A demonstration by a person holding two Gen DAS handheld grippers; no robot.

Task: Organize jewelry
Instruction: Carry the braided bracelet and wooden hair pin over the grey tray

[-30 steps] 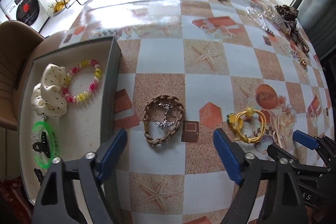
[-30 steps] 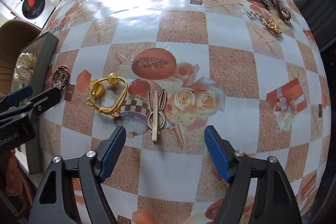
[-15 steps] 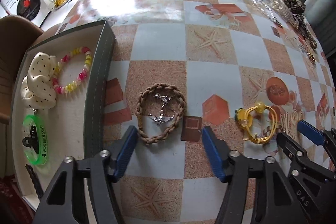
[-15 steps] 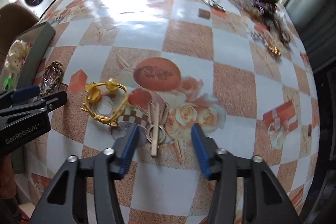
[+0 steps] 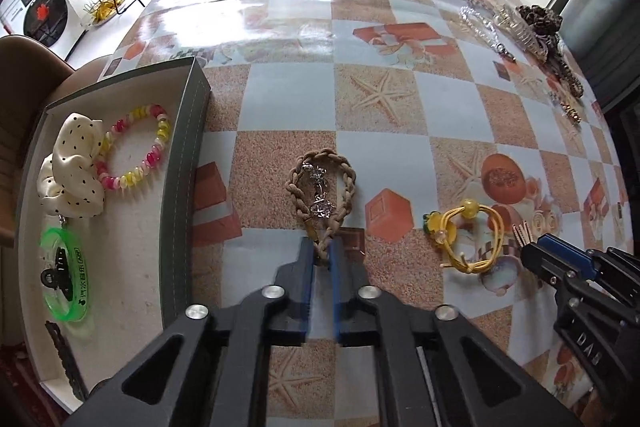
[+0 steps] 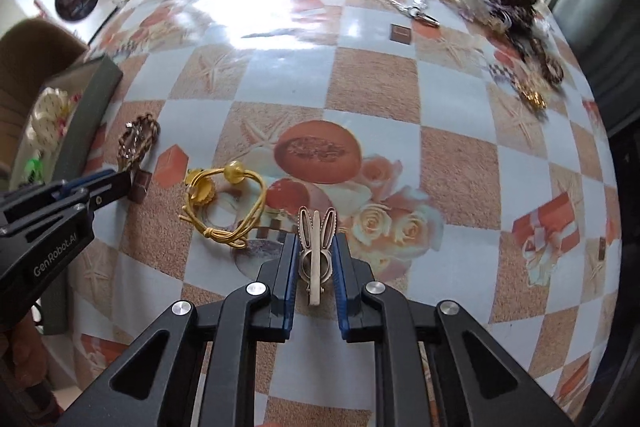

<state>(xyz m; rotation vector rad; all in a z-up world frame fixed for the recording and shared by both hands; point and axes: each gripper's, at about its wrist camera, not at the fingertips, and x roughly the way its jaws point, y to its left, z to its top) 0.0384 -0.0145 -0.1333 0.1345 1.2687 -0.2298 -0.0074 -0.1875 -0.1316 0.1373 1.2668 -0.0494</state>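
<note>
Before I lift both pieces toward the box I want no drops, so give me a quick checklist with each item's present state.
1. Left claw shut on the braided bracelet: ok, it pinches the near end only.
2. Right claw shut on the rabbit hair clip: ok, its jaws have just been closing and the pads press on both sides.
3. Yellow hair tie apart from both claws: ok.
4. Free floor in the open box: ok, there is bare space beside the beaded bracelet and green ring.
5. Bracelet's silver charm hanging secure: cannot tell.
</note>
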